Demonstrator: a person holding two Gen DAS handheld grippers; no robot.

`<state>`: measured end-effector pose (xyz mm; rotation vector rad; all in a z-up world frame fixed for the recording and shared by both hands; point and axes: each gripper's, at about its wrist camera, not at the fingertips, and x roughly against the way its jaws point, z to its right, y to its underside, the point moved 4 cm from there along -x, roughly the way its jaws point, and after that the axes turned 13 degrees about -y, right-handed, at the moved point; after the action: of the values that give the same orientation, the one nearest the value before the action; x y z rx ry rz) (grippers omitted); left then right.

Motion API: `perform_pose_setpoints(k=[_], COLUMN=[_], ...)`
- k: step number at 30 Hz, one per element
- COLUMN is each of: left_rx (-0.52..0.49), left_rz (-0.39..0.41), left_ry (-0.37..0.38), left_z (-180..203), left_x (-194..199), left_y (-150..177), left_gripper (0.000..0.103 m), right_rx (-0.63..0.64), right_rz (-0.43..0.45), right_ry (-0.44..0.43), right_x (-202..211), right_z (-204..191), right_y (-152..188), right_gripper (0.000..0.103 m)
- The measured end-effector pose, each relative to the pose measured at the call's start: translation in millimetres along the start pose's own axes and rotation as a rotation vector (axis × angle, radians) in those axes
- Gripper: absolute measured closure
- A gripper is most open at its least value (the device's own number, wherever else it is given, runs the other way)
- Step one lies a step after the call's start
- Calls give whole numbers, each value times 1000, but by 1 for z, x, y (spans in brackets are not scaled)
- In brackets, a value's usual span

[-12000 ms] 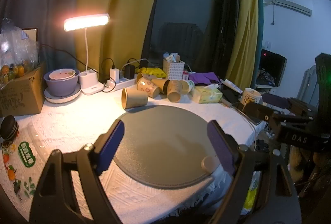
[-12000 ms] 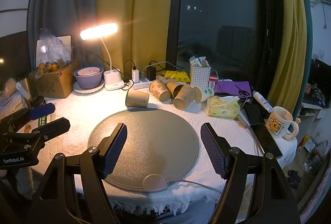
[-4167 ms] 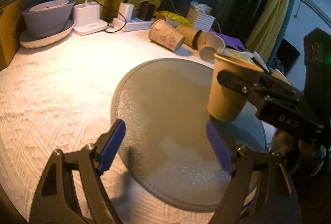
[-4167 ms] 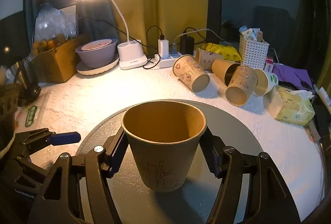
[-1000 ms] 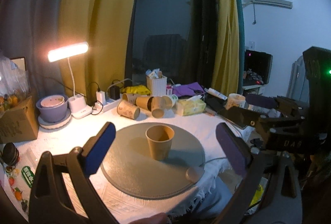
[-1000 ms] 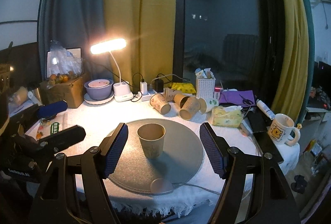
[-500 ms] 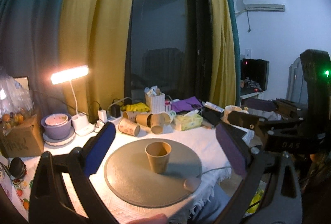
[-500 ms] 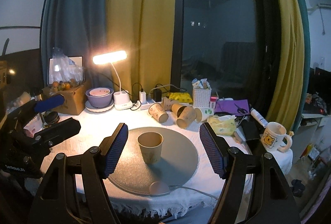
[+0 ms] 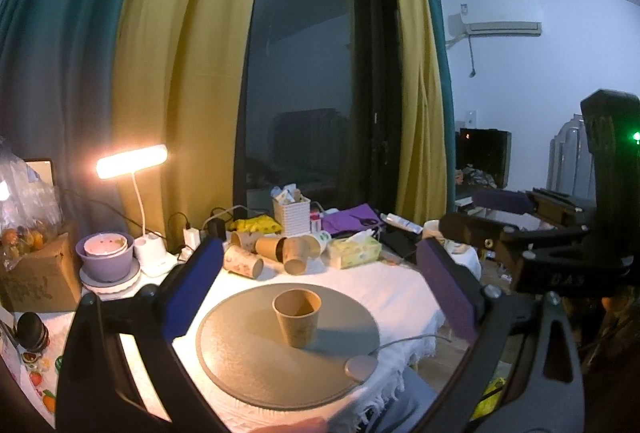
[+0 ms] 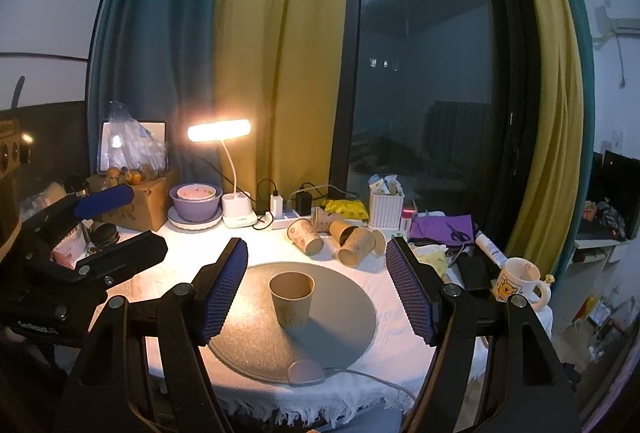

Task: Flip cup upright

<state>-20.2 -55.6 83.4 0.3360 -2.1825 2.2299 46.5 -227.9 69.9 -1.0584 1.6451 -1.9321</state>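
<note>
A brown paper cup (image 9: 297, 317) stands upright, mouth up, near the middle of the round grey mat (image 9: 248, 349). It also shows in the right wrist view (image 10: 291, 298) on the mat (image 10: 340, 329). My left gripper (image 9: 316, 293) is open and empty, well back from and above the cup. My right gripper (image 10: 316, 293) is open and empty too, also pulled back from the table. Each gripper shows in the other's view, the right one (image 9: 520, 245) and the left one (image 10: 80, 257).
Several paper cups (image 10: 340, 233) lie on their sides behind the mat. A lit desk lamp (image 10: 224, 169), purple bowl (image 10: 196, 199), power strip, white basket (image 10: 386, 207), tissue pack and bear mug (image 10: 520, 279) crowd the table's back and right. A cardboard box (image 10: 136, 203) stands at left.
Both grippers have drawn further back and up from the table, so the cup and mat look smaller. The cup stays upright on the mat.
</note>
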Motion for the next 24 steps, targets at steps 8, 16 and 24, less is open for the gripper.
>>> perform_pose_setpoints(k=[8, 16, 24], left_rx=[10, 14, 14], left_rz=[-18, -24, -25], left_ry=[1, -1, -1], left_z=[-1, -1, 0], left_x=[-2, -2, -1], left_y=[2, 3, 3], left_gripper=[5, 5, 5], right_rx=[-2, -3, -4], right_rz=[-10, -12, -12], right_ry=[-6, -8, -7], right_x=[-4, -5, -5], right_z=[1, 2, 2], right_y=[1, 2, 1], right_gripper=[28, 28, 28])
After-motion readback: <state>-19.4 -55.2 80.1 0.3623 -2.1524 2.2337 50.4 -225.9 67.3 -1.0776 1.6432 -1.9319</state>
